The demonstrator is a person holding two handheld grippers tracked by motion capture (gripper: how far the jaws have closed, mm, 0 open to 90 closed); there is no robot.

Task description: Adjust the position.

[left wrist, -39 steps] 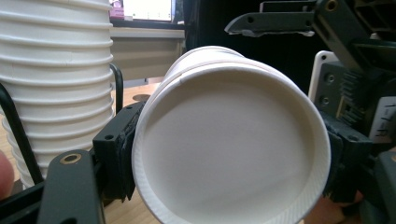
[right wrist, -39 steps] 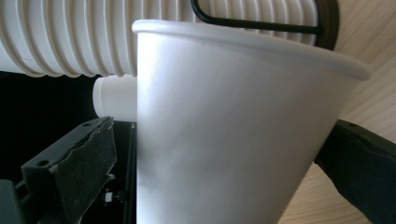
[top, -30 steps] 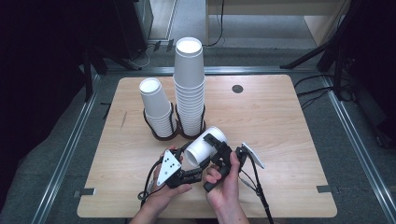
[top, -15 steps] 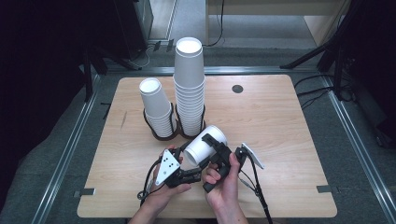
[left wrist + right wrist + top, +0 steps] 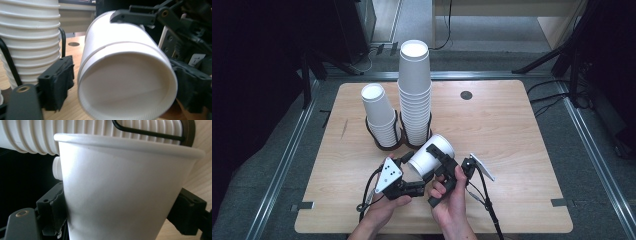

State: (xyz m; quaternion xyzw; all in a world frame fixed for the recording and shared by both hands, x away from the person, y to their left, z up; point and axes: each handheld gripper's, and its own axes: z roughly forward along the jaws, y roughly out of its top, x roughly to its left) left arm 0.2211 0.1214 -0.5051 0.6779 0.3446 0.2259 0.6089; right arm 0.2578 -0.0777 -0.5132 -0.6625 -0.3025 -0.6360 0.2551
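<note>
A white paper cup [image 5: 432, 152] lies tilted above the table's front middle, with its mouth up and to the right. My left gripper [image 5: 412, 169] is shut on its base end. In the left gripper view the recessed base [image 5: 125, 82] faces the camera and a black pad [image 5: 58, 82] sits against its side. My right gripper [image 5: 436, 160] is shut on the cup wall [image 5: 120, 190], with one pad [image 5: 52, 212] on each side. One right-gripper finger [image 5: 135, 16] lies along the cup's top.
Behind the grippers, a black wire holder [image 5: 384, 145] carries a tall stack of cups [image 5: 414, 95] and a shorter stack [image 5: 379, 117]. The tall stack [image 5: 30, 37] stands close on the left. The wooden table [image 5: 512, 150] has a round dark grommet [image 5: 466, 95].
</note>
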